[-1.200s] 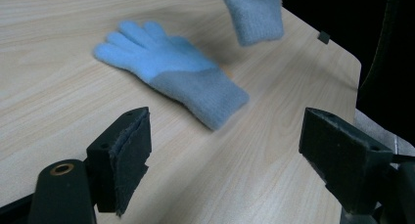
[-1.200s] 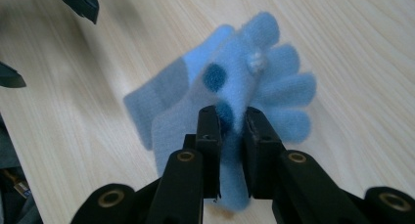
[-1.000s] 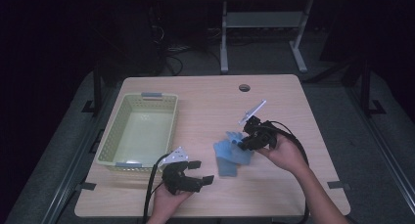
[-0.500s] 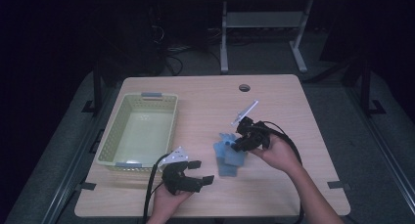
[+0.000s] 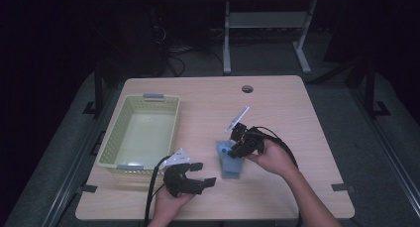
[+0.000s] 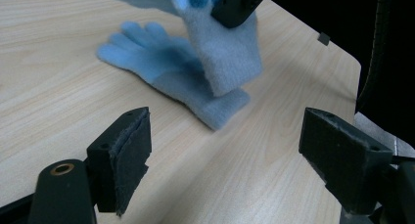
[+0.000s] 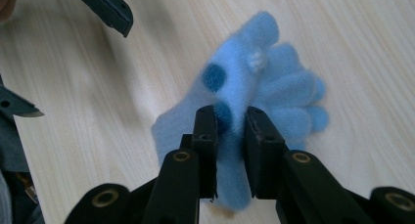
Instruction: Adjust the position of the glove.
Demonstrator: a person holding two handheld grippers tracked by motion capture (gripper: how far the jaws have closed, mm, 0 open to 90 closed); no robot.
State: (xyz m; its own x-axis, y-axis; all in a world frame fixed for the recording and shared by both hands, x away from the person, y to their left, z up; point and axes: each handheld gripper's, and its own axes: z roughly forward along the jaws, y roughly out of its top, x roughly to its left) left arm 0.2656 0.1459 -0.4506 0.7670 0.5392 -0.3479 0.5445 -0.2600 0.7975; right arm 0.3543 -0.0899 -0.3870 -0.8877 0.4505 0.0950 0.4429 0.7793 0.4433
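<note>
The wooden desk (image 5: 297, 113) carried everything, its round cable hole (image 5: 247, 88) near the far edge. On its left part stood a pale green basket (image 5: 115, 138) with slotted walls, a grey label clip on the far rim and another on the near rim.

Right of the basket, toward the near middle of the desk, lay a light blue glove (image 6: 161, 67) flat on the wood, fingers fanned out. Above it hung a second light blue glove (image 7: 235, 87), marked with darker blue dots and a small white spot, its cuff drooping down to the one that lay beneath.

The right claw (image 7: 230, 121) pinched that dotted glove, both black jaws pressed on the fleece with the cloth bunched between them; it came in from the right side in the high view, cable trailing behind the hand. The left claw (image 5: 205, 175) sat at the near edge of the desk, just in front of the basket's near right corner, its jaws spread wide with nothing between them, pointing toward the gloves and apart from them.
</note>
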